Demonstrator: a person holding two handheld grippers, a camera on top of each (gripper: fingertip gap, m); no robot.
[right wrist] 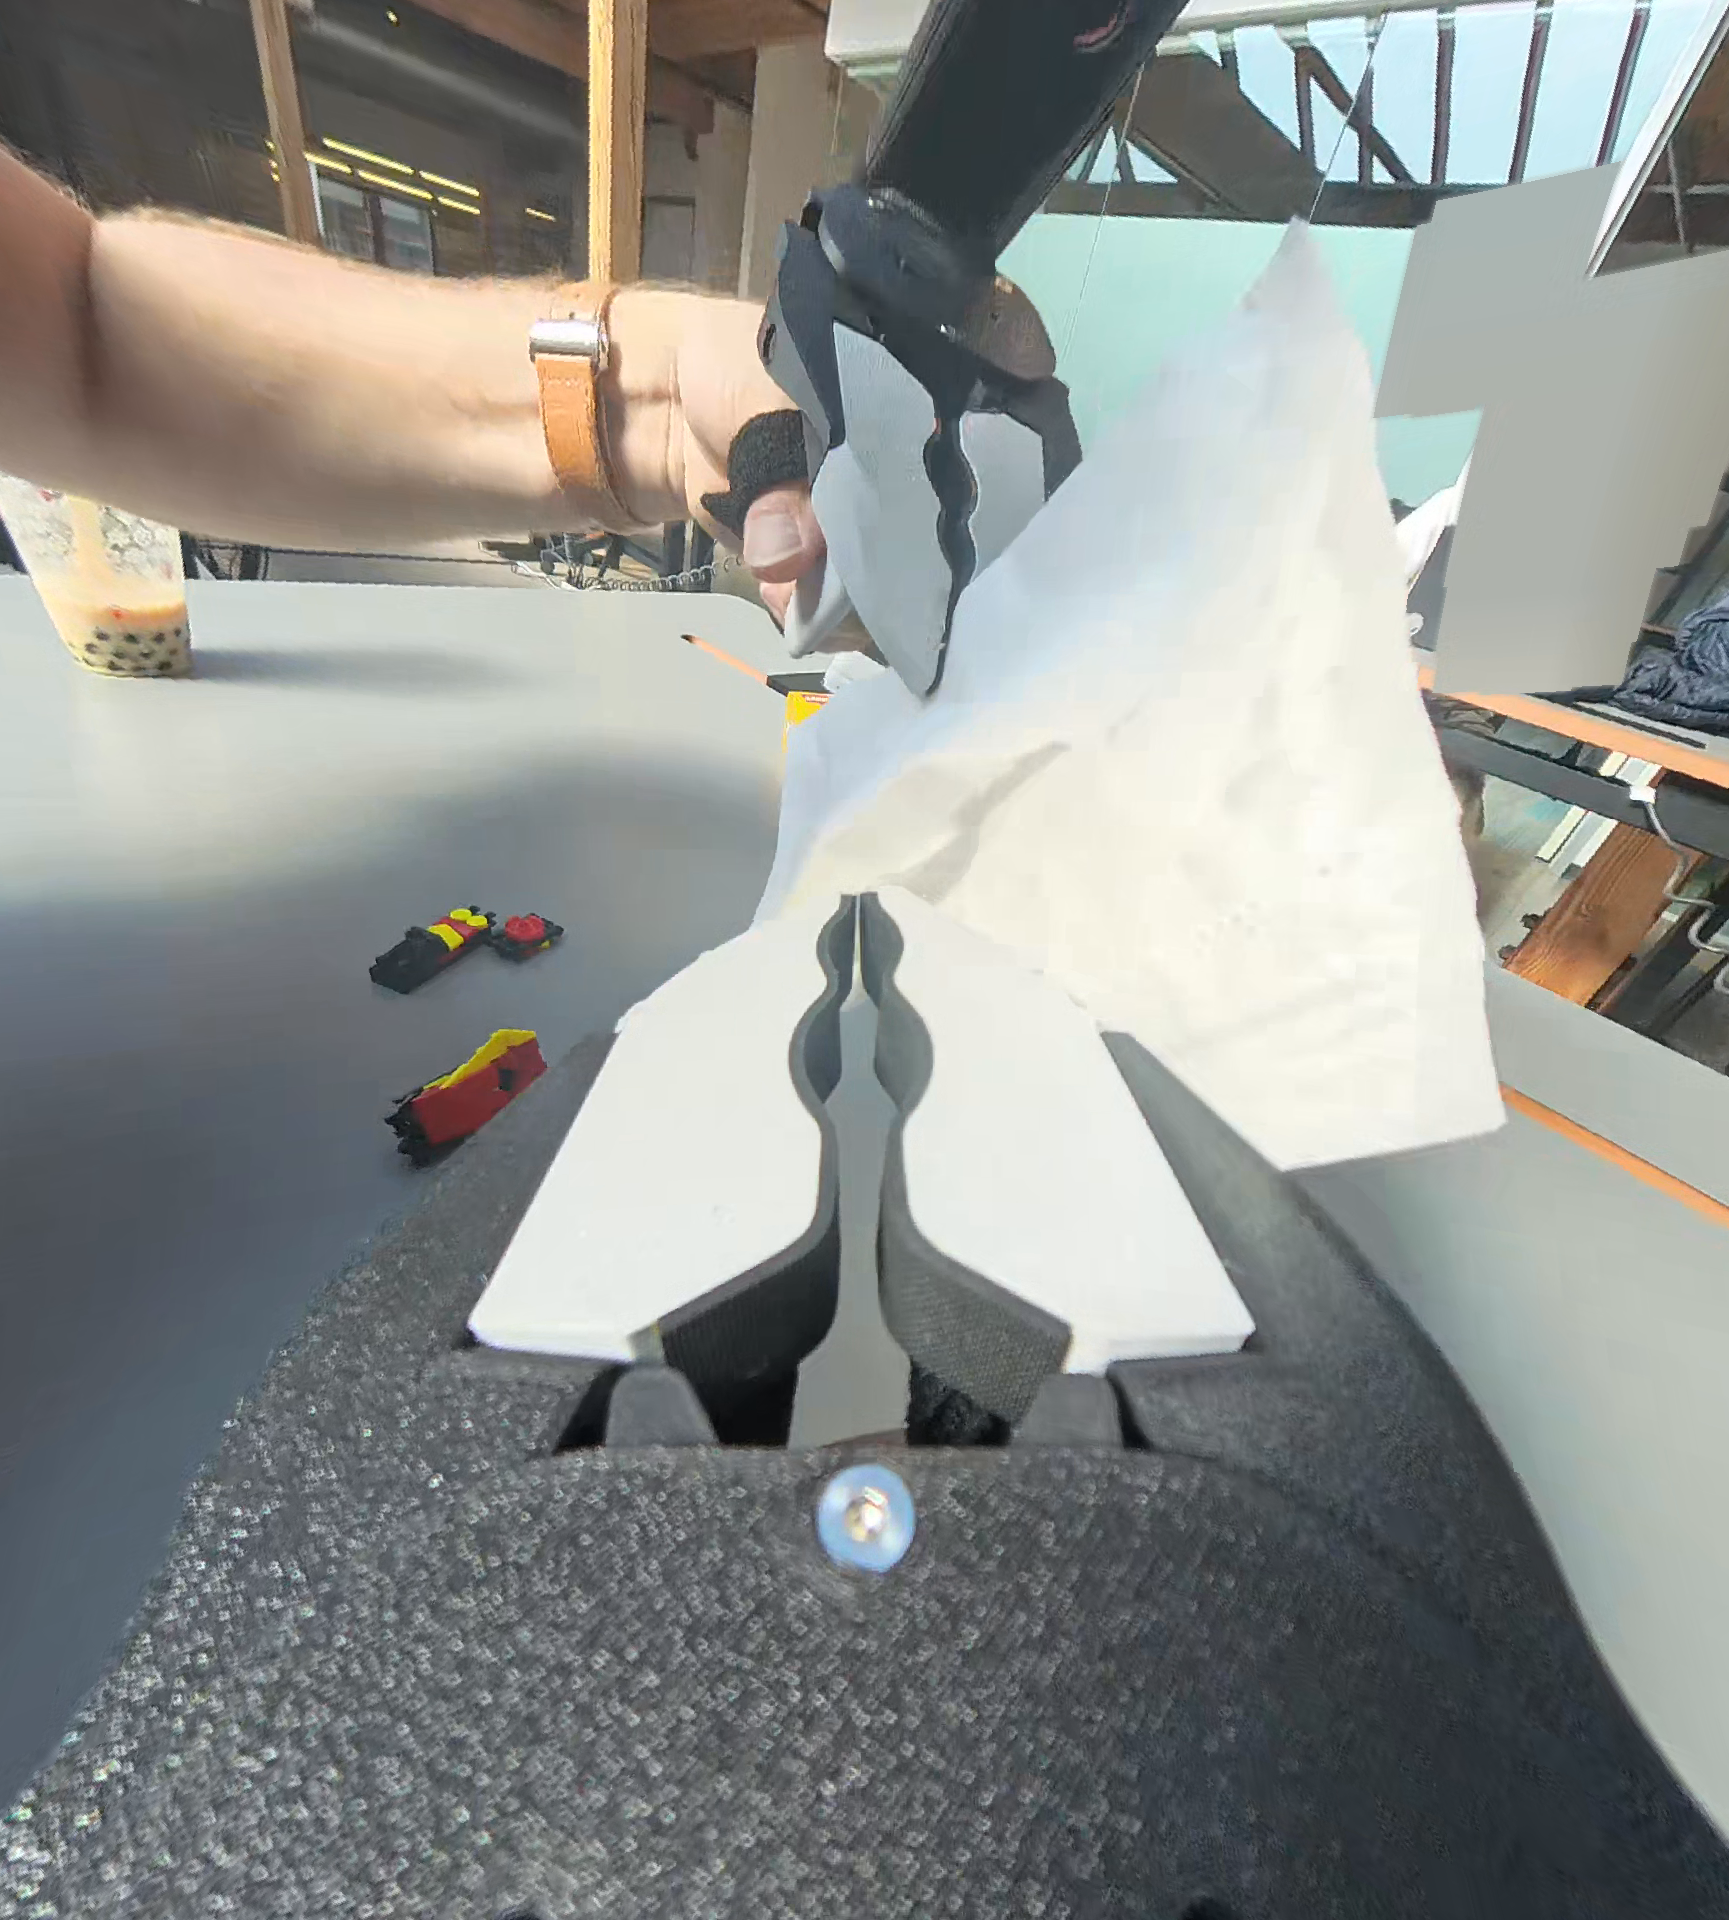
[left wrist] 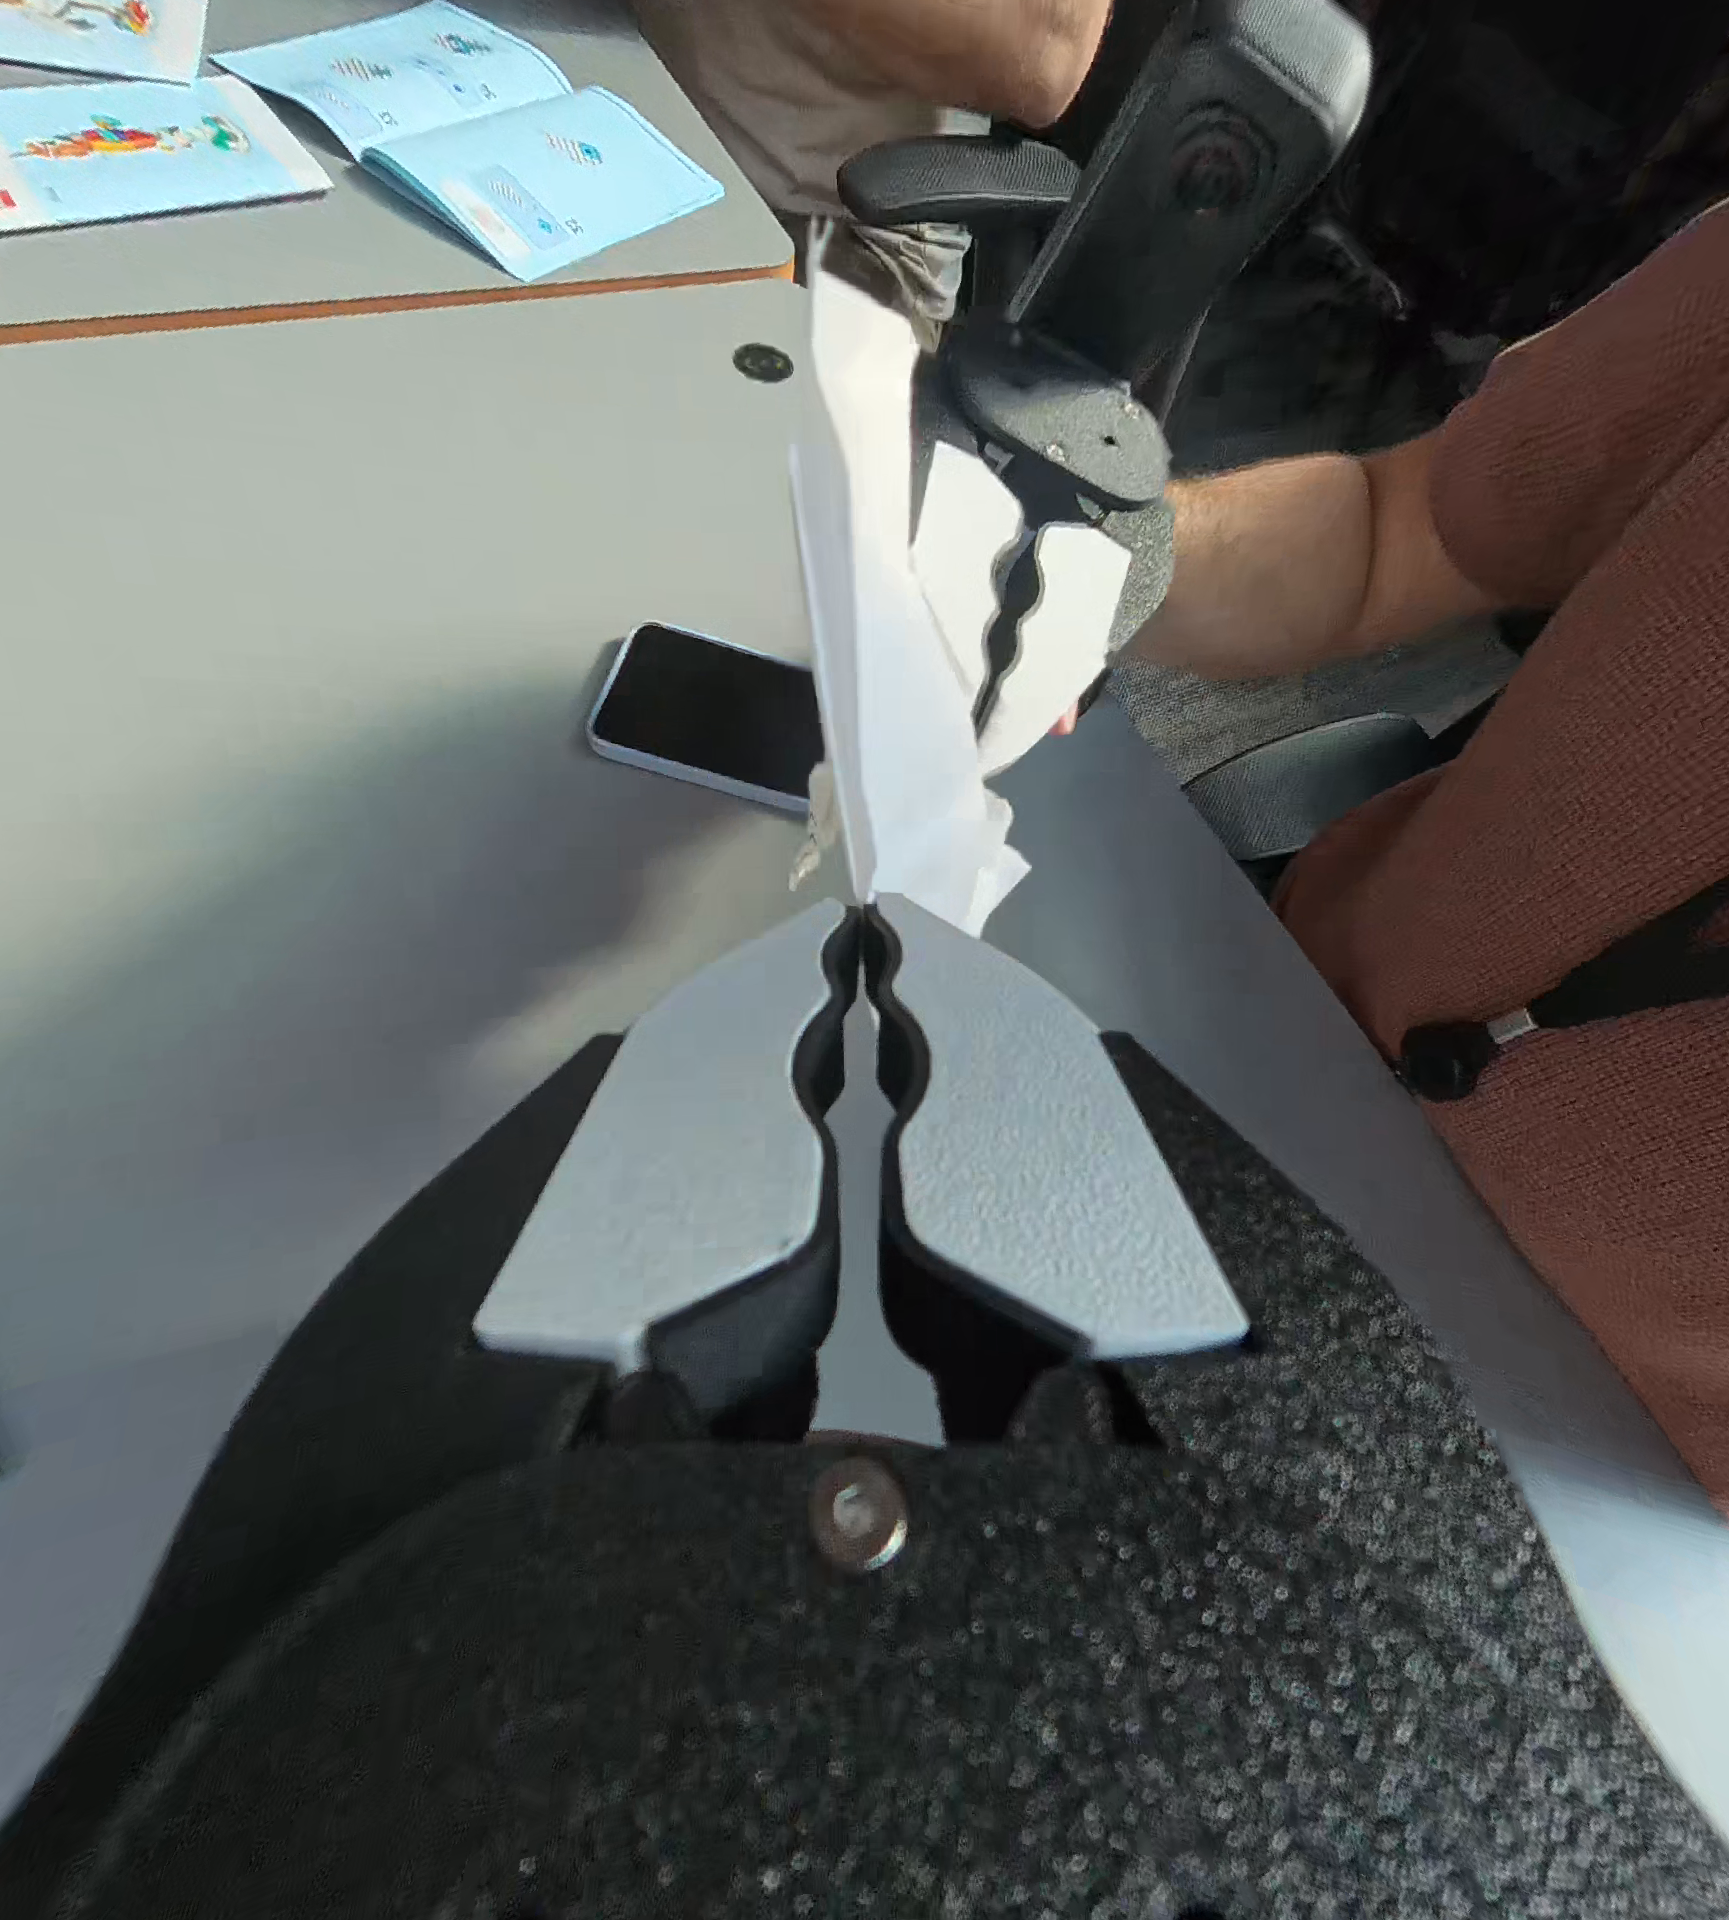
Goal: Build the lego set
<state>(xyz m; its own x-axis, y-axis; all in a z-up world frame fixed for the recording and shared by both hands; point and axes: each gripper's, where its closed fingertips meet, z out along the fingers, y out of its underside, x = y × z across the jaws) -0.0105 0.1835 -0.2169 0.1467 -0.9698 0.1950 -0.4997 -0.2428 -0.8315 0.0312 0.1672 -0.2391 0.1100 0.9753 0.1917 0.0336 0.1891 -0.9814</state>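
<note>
Both grippers hold one white paper bag (right wrist: 1151,727) in the air above the counter (left wrist: 268,623), near its edge by the person's lap.

Left gripper (left wrist: 860,914): fingers closed to a narrow slit, pinching the bag's lower tip. In the left wrist view the bag (left wrist: 870,623) shows edge-on, stretched between the two grippers.

Right gripper (right wrist: 858,904): fingers nearly together, clamped on the bag's crumpled lower edge. In the left wrist view the right gripper (left wrist: 1005,665) is also closed on the bag's far side.

In the right wrist view the left gripper (right wrist: 933,665) points down, its tips biting the bag's upper left part. The hand (right wrist: 714,416) on it wears a tan strap at the wrist.

Lego: two small builds lie on the counter, well apart from the bag. One is black with yellow and red on top (right wrist: 465,940); the other, nearer the right gripper, is red, yellow and black (right wrist: 465,1086). They lie near each other, not touching.

Other items: phone (left wrist: 704,717), face dark, lies flat just beside the bag, near the counter's edge. Open light-blue booklet (left wrist: 486,135) and more sheets (left wrist: 112,156) lie on the adjoining counter at the far side. A plastic cup (right wrist: 112,582) with a pale drink stands toward a far edge. A pencil (right wrist: 725,657) lies just behind the left gripper.
</note>
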